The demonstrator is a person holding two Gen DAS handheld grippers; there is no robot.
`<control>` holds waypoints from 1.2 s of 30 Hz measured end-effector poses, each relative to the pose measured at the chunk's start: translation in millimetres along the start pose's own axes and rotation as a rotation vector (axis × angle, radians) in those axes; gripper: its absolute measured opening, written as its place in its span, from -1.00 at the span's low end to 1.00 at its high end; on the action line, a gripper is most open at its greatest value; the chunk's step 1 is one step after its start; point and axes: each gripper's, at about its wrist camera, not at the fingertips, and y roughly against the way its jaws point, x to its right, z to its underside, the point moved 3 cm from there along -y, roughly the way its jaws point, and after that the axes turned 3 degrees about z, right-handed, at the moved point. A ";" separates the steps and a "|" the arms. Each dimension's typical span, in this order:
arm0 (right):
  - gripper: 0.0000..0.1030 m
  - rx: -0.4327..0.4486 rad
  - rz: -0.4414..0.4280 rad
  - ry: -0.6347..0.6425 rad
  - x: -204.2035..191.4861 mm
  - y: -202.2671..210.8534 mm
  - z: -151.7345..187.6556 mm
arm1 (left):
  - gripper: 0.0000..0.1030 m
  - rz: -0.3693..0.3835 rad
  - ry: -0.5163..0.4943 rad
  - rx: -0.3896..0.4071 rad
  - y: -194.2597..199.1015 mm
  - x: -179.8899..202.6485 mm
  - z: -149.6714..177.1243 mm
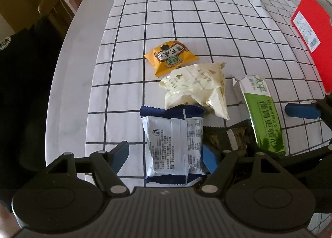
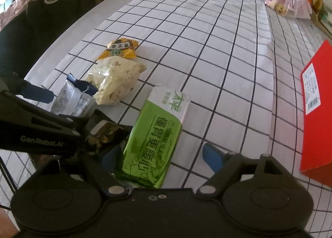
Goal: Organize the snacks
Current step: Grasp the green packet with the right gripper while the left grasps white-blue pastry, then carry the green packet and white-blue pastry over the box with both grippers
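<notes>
Grid-checked tablecloth (image 1: 186, 20) carries the snacks in a loose cluster well short of the red box (image 2: 315, 109), so sorting looks barely begun: the left gripper (image 1: 166, 155) straddles the navy packet (image 1: 172, 144), the right gripper (image 2: 164, 155) the green packet (image 2: 157, 134), both spread, neither clamped.

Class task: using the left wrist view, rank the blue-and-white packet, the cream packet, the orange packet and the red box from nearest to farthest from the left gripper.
1. Blue-and-white packet, between the left gripper fingers.
2. Cream packet, just beyond.
3. Orange packet, behind the cream one.
4. Red box, far right.
</notes>
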 end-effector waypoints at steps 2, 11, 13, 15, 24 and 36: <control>0.59 0.008 0.002 -0.002 -0.1 0.0 -0.4 | 0.44 0.008 0.011 -0.004 -0.5 -0.9 -0.4; -0.20 0.046 0.009 -0.019 5.2 8.1 -0.1 | -0.08 0.035 0.033 -0.008 3.6 0.1 0.9; -0.20 0.045 0.003 -0.036 10.0 8.8 1.0 | -0.10 0.038 0.039 -0.006 4.1 -0.9 1.6; -0.20 0.047 0.009 -0.060 15.4 10.0 2.9 | -0.12 0.038 0.056 -0.003 4.5 -2.7 2.4; -0.20 0.068 -0.012 -0.169 41.5 33.4 14.1 | -0.13 0.048 0.125 0.015 18.0 -16.3 6.4; -0.20 0.150 -0.050 -0.273 74.0 90.8 28.8 | -0.13 0.070 0.140 0.107 73.4 -18.1 6.1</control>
